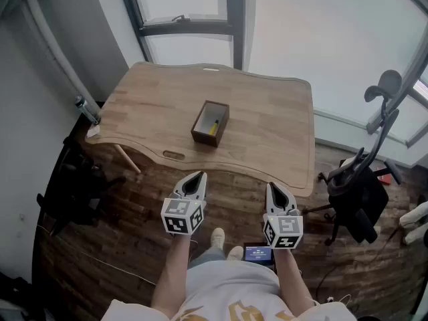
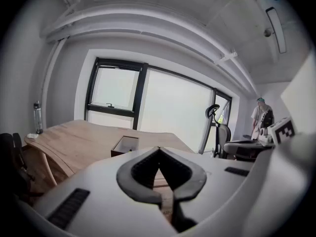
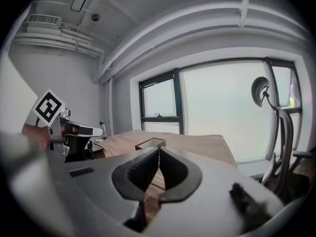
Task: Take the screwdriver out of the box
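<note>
A small dark wooden box [image 1: 210,122] stands near the middle of the wooden table [image 1: 267,139]. Inside it lies a screwdriver with a yellow handle [image 1: 214,126]. Both grippers hang in the air short of the table's near edge, well back from the box. My left gripper [image 1: 198,176] is shut with nothing in it, and my right gripper [image 1: 274,187] is shut and empty too. The box [image 2: 124,145] shows small ahead in the left gripper view, past the closed jaws [image 2: 158,150]. It also appears as the box [image 3: 150,143] in the right gripper view, beyond my right gripper [image 3: 159,149].
A black office chair [image 1: 361,192] stands right of the table. A bottle [image 1: 87,109] sits by the table's left corner, with dark gear [image 1: 73,186] on the floor below it. A small screen [image 1: 258,253] lies near the person's feet. Windows run behind the table.
</note>
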A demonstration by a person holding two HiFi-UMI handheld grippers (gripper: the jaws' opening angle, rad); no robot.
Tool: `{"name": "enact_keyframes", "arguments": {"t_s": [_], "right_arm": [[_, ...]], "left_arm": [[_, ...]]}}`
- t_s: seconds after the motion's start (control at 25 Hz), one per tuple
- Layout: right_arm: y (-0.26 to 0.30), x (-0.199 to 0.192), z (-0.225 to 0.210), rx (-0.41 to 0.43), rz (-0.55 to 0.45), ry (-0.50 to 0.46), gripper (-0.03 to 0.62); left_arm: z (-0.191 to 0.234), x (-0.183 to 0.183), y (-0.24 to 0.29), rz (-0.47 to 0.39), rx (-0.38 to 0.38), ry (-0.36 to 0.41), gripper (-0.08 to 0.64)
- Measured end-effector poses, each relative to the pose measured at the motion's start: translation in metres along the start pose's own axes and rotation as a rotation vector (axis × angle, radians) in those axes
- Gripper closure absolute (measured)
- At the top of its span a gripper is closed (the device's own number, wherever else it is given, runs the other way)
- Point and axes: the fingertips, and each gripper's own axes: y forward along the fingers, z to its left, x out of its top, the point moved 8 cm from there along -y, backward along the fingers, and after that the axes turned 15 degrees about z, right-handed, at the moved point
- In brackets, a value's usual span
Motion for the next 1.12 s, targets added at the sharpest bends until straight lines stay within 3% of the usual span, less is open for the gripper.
{"name": "enact_keyframes", "arguments": {"t_s": [0.48,0.68,1.12], "right_arm": [[0.0,0.001,0.009,0.015,-0.001,-0.008,0.56],[0.0,-0.001,0.005,0.04,0.006,0.051,0.558],[0.002,0.003,-0.008,0.046,-0.032,0.09,0.558]], "left_arm": [[0.009,-0.003,-0.01,0.007,0.015,-0.018,0.548],[0.008,-0.002,-0.011,0.012,0.029,-0.01,0.548],[0.004,0.011,0.004,0.005,0.012,0.006,0.548]]}}
